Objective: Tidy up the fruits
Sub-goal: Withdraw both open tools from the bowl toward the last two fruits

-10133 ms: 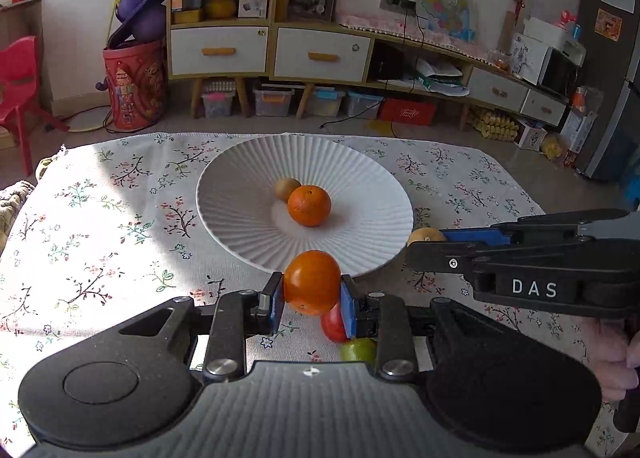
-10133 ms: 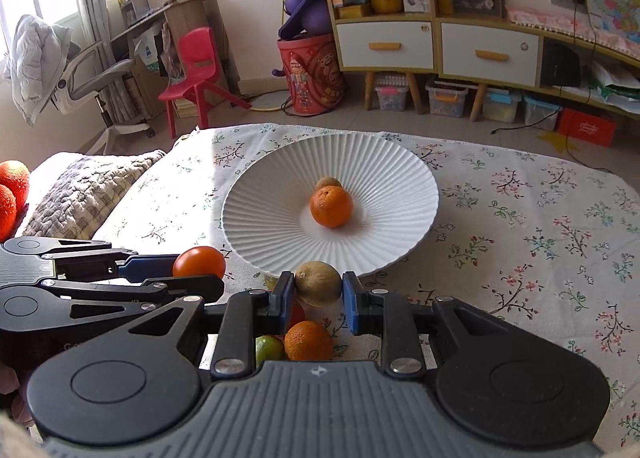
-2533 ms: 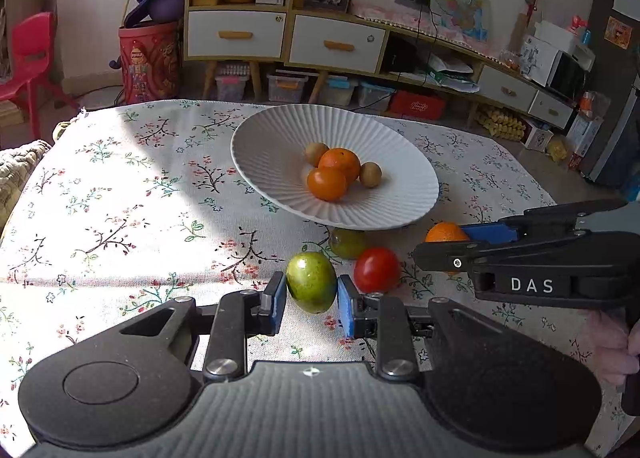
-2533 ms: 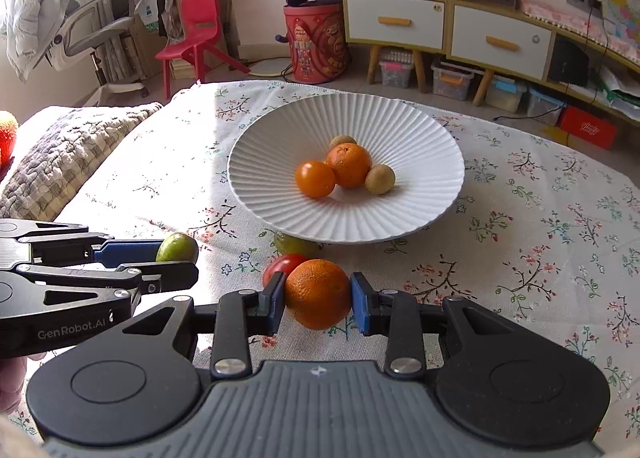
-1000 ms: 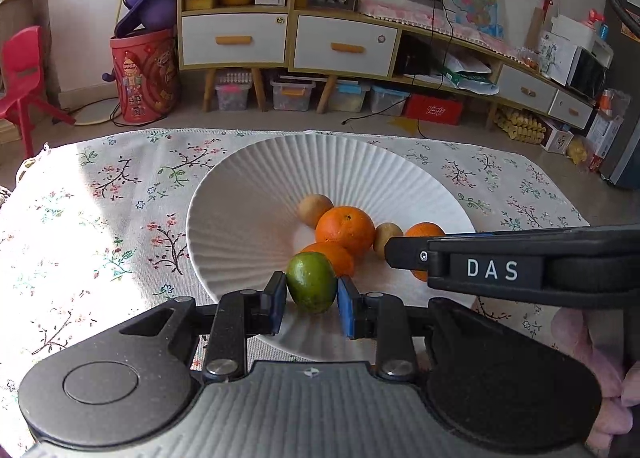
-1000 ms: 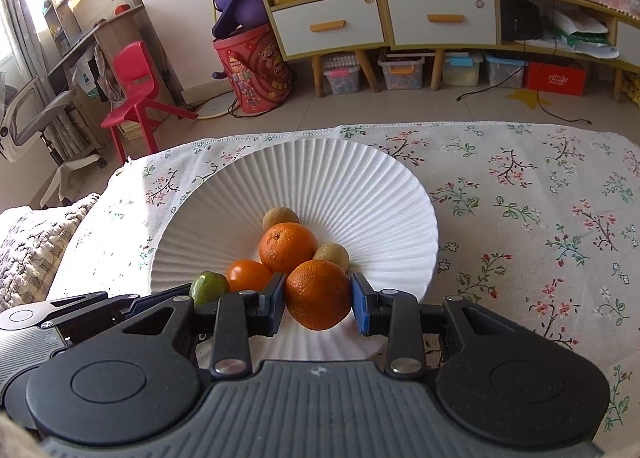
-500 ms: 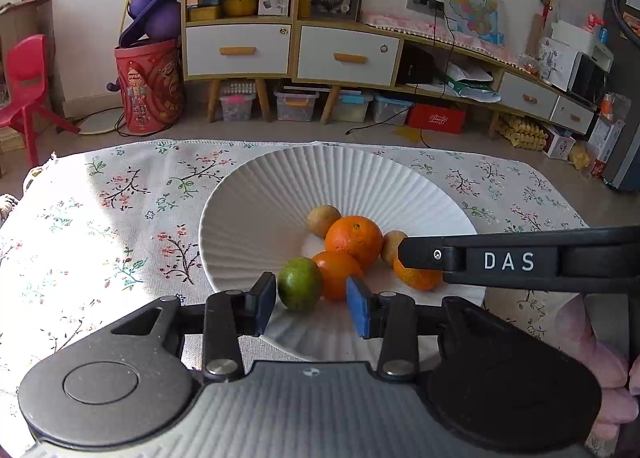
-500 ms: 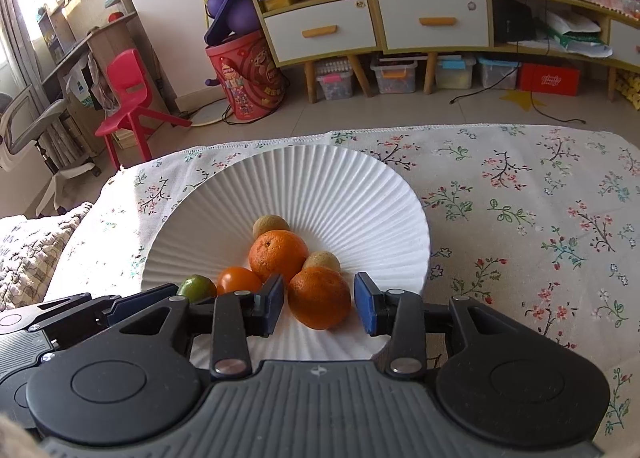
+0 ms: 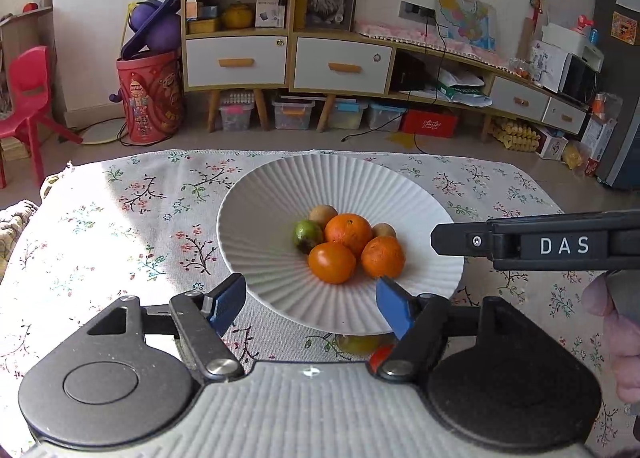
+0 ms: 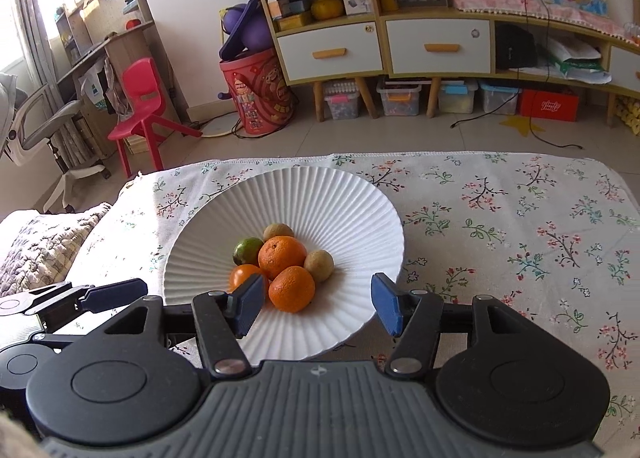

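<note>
Fruits (image 9: 344, 242) in white plate (image 9: 272, 194), floral tablecloth (image 9: 120, 218), wooden shelving (image 9: 240, 18) behind

A floral tablecloth (image 9: 120, 218), red chair (image 10: 140, 98) and shelf unit (image 9: 240, 18).

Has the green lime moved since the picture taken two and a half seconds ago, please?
Yes. The green lime went from the floral tablecloth, in front of the white plate, into the plate beside the oranges; the left gripper is open.
</note>
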Motion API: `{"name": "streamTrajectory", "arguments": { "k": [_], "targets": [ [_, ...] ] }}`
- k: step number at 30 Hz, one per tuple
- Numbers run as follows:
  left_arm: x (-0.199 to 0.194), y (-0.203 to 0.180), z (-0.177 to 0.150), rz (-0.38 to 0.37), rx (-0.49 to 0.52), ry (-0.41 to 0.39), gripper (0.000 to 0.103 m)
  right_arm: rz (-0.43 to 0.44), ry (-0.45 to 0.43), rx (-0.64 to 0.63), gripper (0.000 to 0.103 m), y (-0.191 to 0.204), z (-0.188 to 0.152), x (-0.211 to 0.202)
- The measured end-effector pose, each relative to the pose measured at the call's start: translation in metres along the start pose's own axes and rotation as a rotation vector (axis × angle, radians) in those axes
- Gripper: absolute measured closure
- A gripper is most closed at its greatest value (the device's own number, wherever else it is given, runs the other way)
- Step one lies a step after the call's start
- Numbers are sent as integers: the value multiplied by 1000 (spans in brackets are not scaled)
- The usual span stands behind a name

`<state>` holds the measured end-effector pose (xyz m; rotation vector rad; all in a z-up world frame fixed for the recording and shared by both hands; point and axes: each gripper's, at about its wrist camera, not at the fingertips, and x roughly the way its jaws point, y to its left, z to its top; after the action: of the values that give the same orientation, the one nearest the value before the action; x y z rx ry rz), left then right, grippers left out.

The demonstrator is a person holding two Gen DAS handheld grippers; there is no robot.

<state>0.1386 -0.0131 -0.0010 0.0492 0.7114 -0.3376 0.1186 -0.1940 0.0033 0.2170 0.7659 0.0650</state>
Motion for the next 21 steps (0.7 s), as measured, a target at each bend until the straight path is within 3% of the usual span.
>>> {"name": "streamTrajectory", "arguments": {
  "k": [21],
  "targets": [
    [-21, 11, -27, 9, 6, 26, 15, 4, -10, -91, 21, 3, -25, -23]
  ]
}}
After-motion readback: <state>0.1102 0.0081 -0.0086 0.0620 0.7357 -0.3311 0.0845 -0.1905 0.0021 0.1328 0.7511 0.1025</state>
